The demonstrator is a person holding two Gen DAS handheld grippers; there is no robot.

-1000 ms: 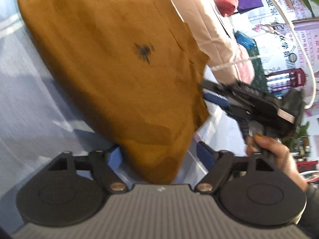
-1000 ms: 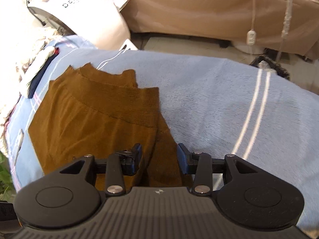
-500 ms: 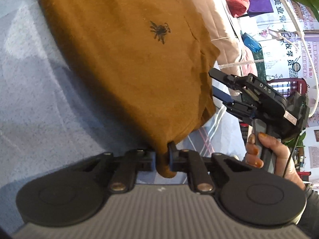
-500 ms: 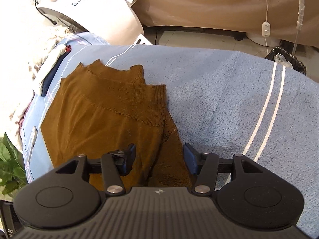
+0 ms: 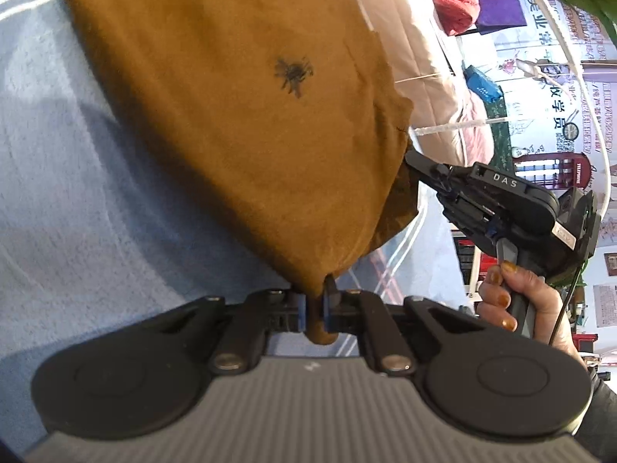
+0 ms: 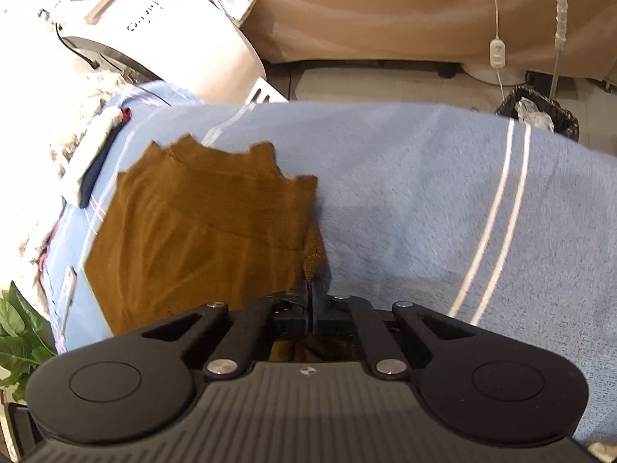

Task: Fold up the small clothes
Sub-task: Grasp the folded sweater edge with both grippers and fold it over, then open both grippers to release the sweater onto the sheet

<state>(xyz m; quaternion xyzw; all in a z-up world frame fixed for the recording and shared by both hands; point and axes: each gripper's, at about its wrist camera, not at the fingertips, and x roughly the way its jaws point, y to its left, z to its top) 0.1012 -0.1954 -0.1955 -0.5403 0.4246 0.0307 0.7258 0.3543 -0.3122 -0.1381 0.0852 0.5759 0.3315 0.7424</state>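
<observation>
A small brown knit garment [image 5: 250,123] with a dark spider-like mark [image 5: 292,74] lies on a light blue towel [image 5: 69,193]. My left gripper [image 5: 313,310] is shut on the garment's near corner. In the left wrist view my right gripper [image 5: 418,166] reaches the garment's right edge, held by a hand. In the right wrist view the garment [image 6: 193,239] lies ahead and to the left, and my right gripper [image 6: 310,308] is shut on its near right corner.
The blue towel [image 6: 424,200] with two white stripes [image 6: 497,208] covers the surface. A white machine [image 6: 154,27] stands at the back left, a beige bed [image 6: 405,11] behind, a black bin [image 6: 540,112] on the floor. White and dark folded clothes [image 6: 92,154] lie at the left.
Both grippers closed on the garment's corners: the left about half a second ago, the right just now. The garment's edge has bunched up slightly at each grip.
</observation>
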